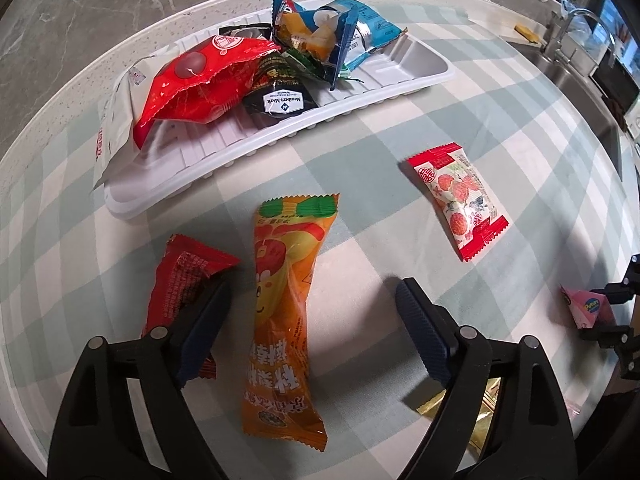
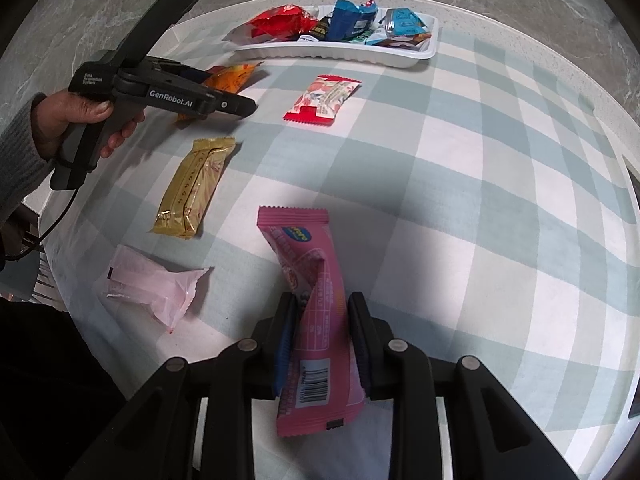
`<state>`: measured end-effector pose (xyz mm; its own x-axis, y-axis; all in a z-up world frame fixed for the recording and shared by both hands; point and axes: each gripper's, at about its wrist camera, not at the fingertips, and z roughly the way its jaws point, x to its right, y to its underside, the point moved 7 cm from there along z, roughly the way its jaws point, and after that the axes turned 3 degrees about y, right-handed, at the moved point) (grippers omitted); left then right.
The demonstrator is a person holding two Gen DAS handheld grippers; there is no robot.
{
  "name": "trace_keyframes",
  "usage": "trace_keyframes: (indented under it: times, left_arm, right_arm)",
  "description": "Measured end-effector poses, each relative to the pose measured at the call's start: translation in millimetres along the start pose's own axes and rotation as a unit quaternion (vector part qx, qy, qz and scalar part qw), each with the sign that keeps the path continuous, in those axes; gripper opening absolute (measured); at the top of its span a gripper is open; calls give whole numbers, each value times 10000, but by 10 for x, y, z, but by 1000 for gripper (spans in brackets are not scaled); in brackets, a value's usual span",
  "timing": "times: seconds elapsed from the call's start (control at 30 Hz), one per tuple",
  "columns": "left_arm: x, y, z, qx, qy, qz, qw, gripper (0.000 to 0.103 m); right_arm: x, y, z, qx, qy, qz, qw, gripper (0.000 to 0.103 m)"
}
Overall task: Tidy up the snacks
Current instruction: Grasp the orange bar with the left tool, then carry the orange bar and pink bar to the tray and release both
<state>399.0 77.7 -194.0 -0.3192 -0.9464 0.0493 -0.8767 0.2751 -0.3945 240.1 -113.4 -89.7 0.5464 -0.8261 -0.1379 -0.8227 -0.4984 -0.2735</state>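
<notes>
My left gripper (image 1: 314,292) is open and points down at the checked cloth. A long orange packet (image 1: 286,312) lies flat between its fingers, and neither pad touches it. A red packet (image 1: 180,280) lies partly under the left finger. My right gripper (image 2: 323,300) is shut on a pink packet (image 2: 316,320), whose far end rests on the cloth. The white tray (image 1: 420,68) at the table's far side holds several snack packets. From the right wrist view I see a hand holding the left gripper (image 2: 240,106) over the orange packet (image 2: 232,78), with the tray (image 2: 332,56) beyond.
Loose on the cloth lie a red-and-white packet (image 1: 460,204) (image 2: 324,98), a gold packet (image 2: 192,188) (image 1: 480,412) and a pale pink packet (image 2: 156,284). The round table's edge curves behind the tray. A sink with a tap (image 1: 572,40) stands at the far right.
</notes>
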Motion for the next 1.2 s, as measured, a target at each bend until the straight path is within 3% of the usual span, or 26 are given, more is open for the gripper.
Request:
trace_keyframes:
  times: [0.13, 0.2, 0.27, 0.37, 0.57, 0.87, 1.2]
  left_arm:
    - [21, 10, -14, 36, 30, 33, 10000, 79]
    - [86, 14, -45, 66, 92, 151, 9998, 68]
    - [174, 13, -79, 93, 162, 281, 9994, 42]
    - [238, -4, -93, 104, 192, 326, 9992, 24]
    - [265, 7, -118, 114, 437, 184, 9988, 20]
    - [173, 5, -378, 329, 974, -312, 9942, 20]
    - [-110, -402, -784, 730, 1388, -779, 9846, 20]
  right_arm:
    - [15, -8, 2, 2, -60, 56, 10000, 30]
    - [22, -13, 5, 0, -93, 89, 9999, 29]
    - [27, -15, 6, 2, -126, 128, 9998, 29]
    - [53, -18, 8, -1, -239, 262, 9994, 28]
    - [160, -18, -8, 1, -670, 782, 9947, 27]
    - [398, -171, -91, 164, -1438, 1720, 9744, 27]
    - [609, -883, -151, 459, -1981, 2211, 9538, 27]
